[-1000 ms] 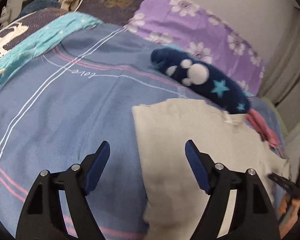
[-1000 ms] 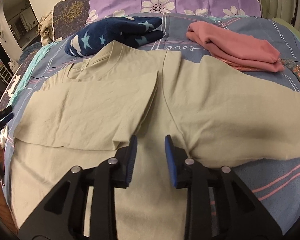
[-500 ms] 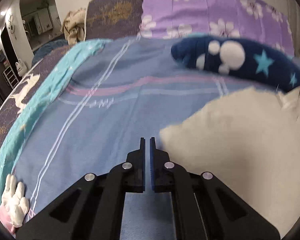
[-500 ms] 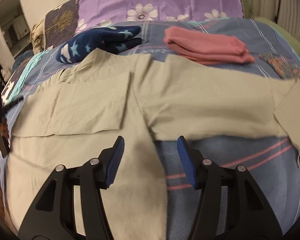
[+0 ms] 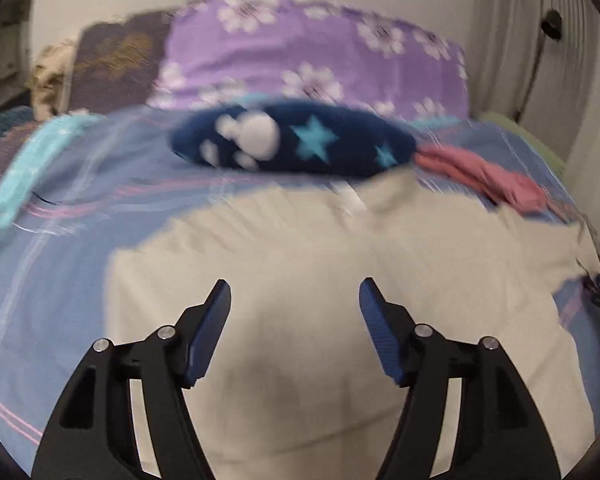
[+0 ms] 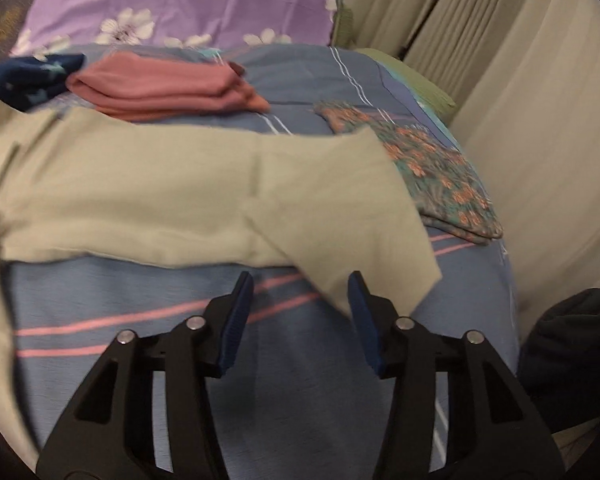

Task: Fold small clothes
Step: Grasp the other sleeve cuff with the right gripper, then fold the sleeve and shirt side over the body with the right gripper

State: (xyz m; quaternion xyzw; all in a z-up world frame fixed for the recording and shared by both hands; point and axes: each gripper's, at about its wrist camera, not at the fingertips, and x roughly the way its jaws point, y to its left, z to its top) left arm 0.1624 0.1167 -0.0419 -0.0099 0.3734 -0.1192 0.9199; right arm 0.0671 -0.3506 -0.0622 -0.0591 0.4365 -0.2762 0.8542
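Observation:
A beige shirt (image 5: 300, 248) lies spread flat on the blue striped bed cover (image 5: 60, 280). In the blurred left wrist view my left gripper (image 5: 294, 286) hovers over the shirt's left part, its jaws opening and nothing pinched between them. In the right wrist view the shirt (image 6: 140, 200) stretches leftward and its right sleeve (image 6: 360, 220) points toward me. My right gripper (image 6: 300, 278) sits at the sleeve's near hem with its jaws closing. The hem's corner lies between the fingertips, but the pads stand apart from it.
A navy starred fleece garment (image 5: 292, 142) and a folded pink garment (image 6: 160, 88) lie behind the shirt. A floral folded cloth (image 6: 432, 168) sits right of the sleeve, near the bed's edge and the curtain (image 6: 520, 100). Purple flowered pillow (image 5: 308, 56) at the head.
My left gripper slid right from the bare cover onto the shirt and went from shut to wide apart. My right gripper swung right from the shirt's body to the sleeve end, jaws slightly narrower.

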